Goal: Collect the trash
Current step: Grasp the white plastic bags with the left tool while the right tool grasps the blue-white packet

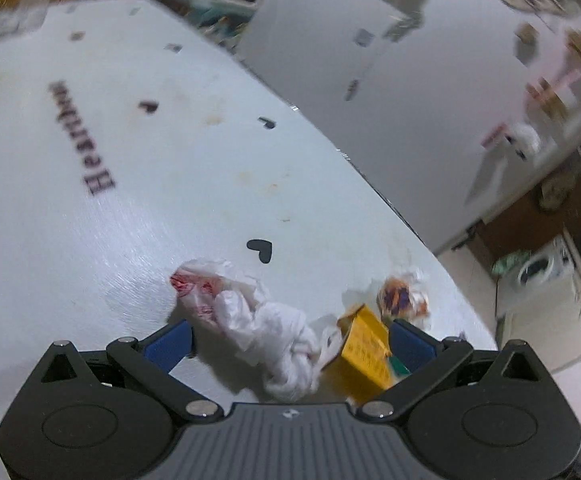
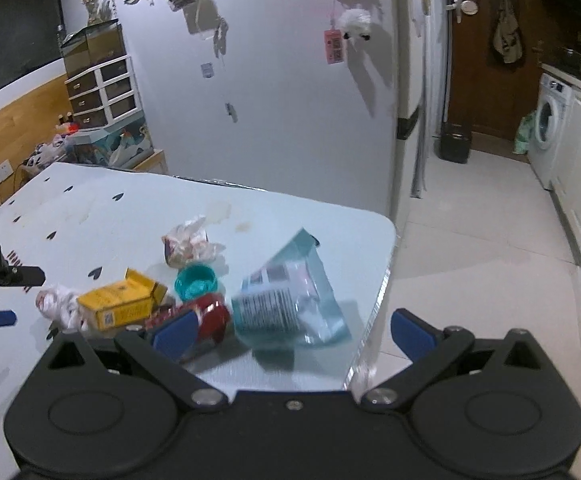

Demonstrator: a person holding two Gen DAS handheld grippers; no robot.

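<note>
Trash lies near the corner of a pale table printed with black hearts. A knotted white plastic bag and a yellow carton sit between the wide-apart fingers of my left gripper, which is open. A crumpled wrapper lies just beyond. In the right wrist view the yellow carton, a teal lid, a red wrapper, a crumpled wrapper and a teal transparent package lie ahead of my right gripper, also open and holding nothing.
The table edge drops off to a tiled floor on the right. A white fridge with magnets stands behind the table. A washing machine and a brown door are further right. A drawer unit stands at back left.
</note>
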